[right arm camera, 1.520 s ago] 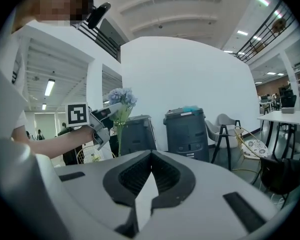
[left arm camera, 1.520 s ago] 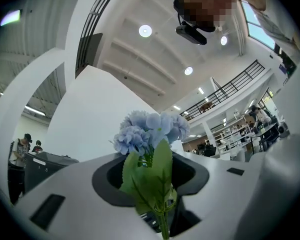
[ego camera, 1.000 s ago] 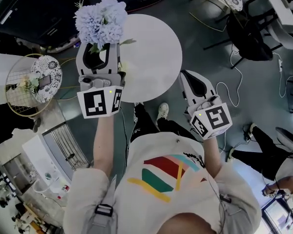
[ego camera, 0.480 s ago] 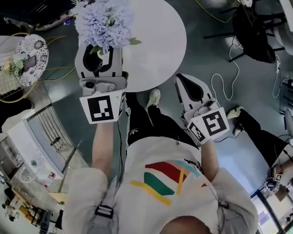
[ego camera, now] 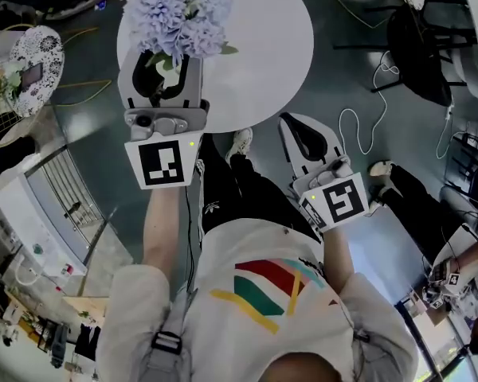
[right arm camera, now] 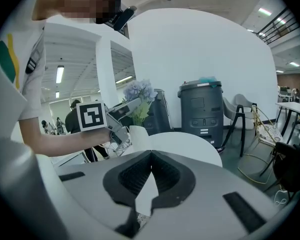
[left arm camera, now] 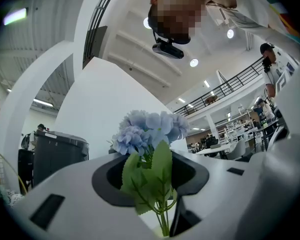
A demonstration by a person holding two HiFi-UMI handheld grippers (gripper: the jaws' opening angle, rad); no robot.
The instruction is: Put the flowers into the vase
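Observation:
My left gripper [ego camera: 166, 64] is shut on the green stems of a bunch of pale blue flowers [ego camera: 178, 8], which it holds over the left edge of the round white table [ego camera: 263, 46]. In the left gripper view the flowers [left arm camera: 150, 131] and their leaves stand up between the jaws. The right gripper view shows a white vase-like thing [right arm camera: 138, 135] on the table, just below the flowers [right arm camera: 139, 91]. My right gripper [ego camera: 293, 126] hangs off the table's near right edge, jaws closed together with nothing in them.
A wire side table with a patterned top [ego camera: 33, 50] stands to the left. A black chair [ego camera: 418, 38] and floor cables [ego camera: 354, 126] lie to the right. A grey bin [right arm camera: 200, 109] stands behind the table. The person's shoe [ego camera: 240, 142] is under the table edge.
Both grippers have come down. The left one still grips the flowers at the table's left edge. The right one has sunk beside the near edge, still closed and empty.

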